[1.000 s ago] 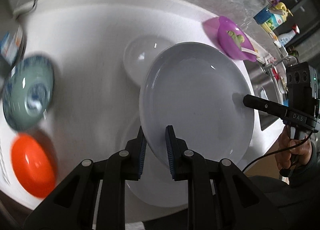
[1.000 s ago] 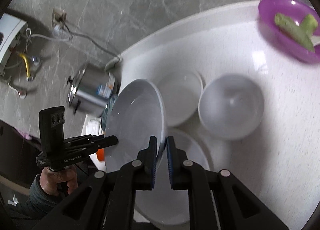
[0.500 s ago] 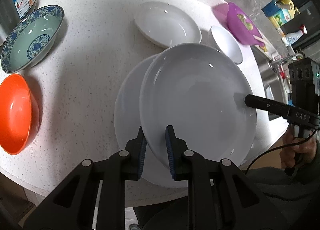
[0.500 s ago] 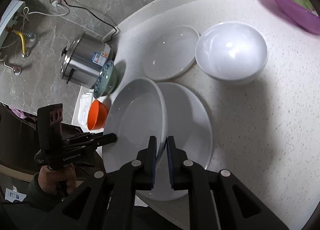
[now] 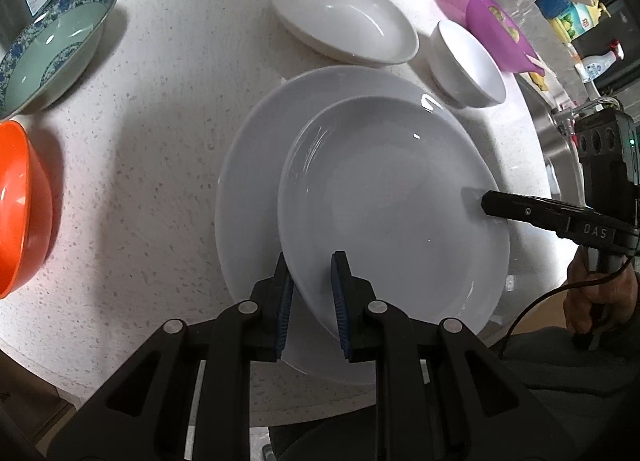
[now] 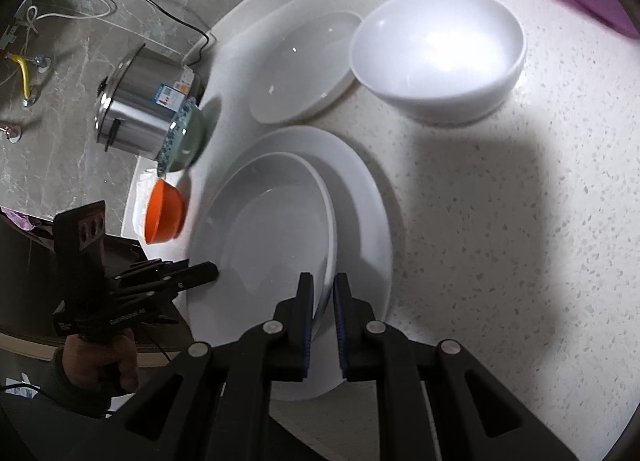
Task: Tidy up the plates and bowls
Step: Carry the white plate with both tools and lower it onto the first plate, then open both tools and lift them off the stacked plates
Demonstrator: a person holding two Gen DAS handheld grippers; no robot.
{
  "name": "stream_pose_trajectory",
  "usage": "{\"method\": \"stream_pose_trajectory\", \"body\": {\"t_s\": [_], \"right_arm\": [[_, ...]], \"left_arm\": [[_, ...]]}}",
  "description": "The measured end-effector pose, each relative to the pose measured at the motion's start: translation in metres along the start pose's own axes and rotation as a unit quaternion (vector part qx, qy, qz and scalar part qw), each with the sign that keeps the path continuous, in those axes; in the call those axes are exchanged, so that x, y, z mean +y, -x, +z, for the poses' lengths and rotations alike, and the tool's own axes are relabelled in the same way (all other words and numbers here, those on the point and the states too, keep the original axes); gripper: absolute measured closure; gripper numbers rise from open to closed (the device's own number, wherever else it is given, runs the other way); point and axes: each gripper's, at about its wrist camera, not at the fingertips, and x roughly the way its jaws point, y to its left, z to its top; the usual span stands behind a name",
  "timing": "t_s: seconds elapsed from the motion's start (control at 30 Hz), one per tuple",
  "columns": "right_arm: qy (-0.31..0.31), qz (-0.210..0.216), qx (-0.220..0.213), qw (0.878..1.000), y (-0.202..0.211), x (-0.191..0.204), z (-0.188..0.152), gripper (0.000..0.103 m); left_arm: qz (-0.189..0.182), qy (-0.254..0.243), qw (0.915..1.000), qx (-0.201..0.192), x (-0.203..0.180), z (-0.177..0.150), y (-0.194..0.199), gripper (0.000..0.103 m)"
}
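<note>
Both tongs, left and right, pinched opposite rims of smaller plate, directly above, offset from, larger plate.

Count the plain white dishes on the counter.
4: held plate gripped at both rims, larger plate beneath it, shallow dish behind, deep bowl beside that. Others may lie outside view.

Two plain white plates and sit stacked on a white speckled counter. At far left stands a pale green bowl with a blue floral rim, an orange bowl nearer. A purple bowl sits far right.
</note>
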Motion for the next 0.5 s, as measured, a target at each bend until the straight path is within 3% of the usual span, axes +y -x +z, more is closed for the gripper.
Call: {"method": "stream_pose_trajectory", "body": {"t_s": [0.5], "right_arm": [[0.002, 0.0, 0.005, 1.0, -0.0071, -0.004, -0.0008, 0.089]], "left_arm": [[-0.003, 0.013, 0.9998, -0.018, 0.0034, -0.0008, -0.0006, 0.083]]}}
